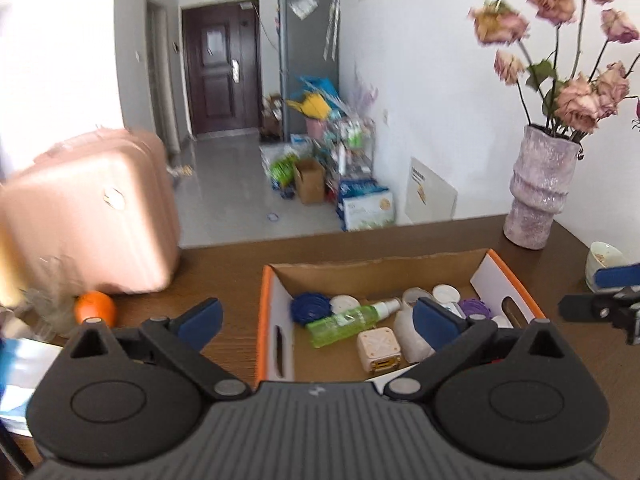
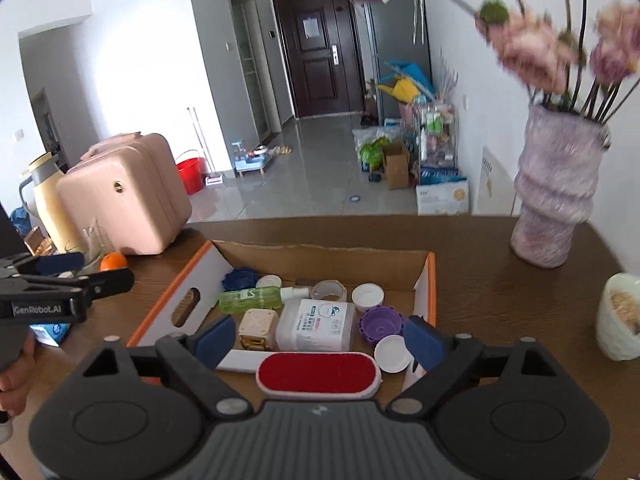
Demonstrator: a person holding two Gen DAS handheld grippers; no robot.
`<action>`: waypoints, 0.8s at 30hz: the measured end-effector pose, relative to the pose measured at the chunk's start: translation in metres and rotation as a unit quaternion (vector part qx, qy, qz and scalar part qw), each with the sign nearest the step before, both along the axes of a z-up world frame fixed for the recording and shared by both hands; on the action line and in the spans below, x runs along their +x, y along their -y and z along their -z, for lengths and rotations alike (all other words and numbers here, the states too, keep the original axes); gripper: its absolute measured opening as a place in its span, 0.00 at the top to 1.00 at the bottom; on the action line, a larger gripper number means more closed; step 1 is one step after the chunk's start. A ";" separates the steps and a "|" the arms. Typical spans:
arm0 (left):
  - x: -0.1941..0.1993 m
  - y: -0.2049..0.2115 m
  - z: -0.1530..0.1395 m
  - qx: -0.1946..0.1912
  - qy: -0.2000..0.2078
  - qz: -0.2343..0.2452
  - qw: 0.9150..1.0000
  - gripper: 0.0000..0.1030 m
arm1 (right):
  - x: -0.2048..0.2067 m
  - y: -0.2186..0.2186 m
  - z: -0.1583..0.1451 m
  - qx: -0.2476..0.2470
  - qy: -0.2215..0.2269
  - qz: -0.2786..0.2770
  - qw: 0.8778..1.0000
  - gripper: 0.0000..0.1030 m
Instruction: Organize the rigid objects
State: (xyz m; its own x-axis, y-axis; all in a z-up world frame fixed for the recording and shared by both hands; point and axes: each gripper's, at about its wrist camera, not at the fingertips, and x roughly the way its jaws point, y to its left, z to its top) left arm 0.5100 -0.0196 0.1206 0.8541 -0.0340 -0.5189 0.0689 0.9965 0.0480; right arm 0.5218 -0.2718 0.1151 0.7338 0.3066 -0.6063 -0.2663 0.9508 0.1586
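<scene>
both tools, the left tool (image 1: 316,322) and right tool (image 2: 320,338), are hanging wide open and empty above the cardboard box (image 2: 320,258) mid-counter, where bottles and caps are lying gathered to keep them together.

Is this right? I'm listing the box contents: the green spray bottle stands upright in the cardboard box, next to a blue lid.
Not quite. The green spray bottle lies on its side in the cardboard box, not upright. The right wrist view shows it flat on the box floor, nozzle pointing right. It is indeed next to the blue lid.
</scene>
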 end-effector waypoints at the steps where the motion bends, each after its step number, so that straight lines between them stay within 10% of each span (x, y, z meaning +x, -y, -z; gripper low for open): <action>1: -0.010 -0.001 -0.005 0.001 0.012 -0.002 1.000 0.00 | -0.009 -0.001 -0.007 -0.004 0.008 0.003 1.000 0.10; 10: -0.105 -0.004 -0.033 0.002 0.135 -0.035 0.990 0.00 | -0.100 0.000 -0.037 0.011 0.152 0.049 0.987 0.00; 24: -0.201 0.006 -0.031 -0.015 0.161 0.006 0.987 0.00 | -0.199 -0.006 -0.009 -0.012 0.233 0.066 0.970 0.00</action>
State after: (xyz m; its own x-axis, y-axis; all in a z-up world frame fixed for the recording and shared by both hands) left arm 0.3091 -0.0258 0.1517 0.9740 -0.0573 -0.2190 0.0676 0.9969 0.0399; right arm 0.3223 -0.2655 0.1245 0.9619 0.1818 -0.2042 -0.1798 0.9833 0.0284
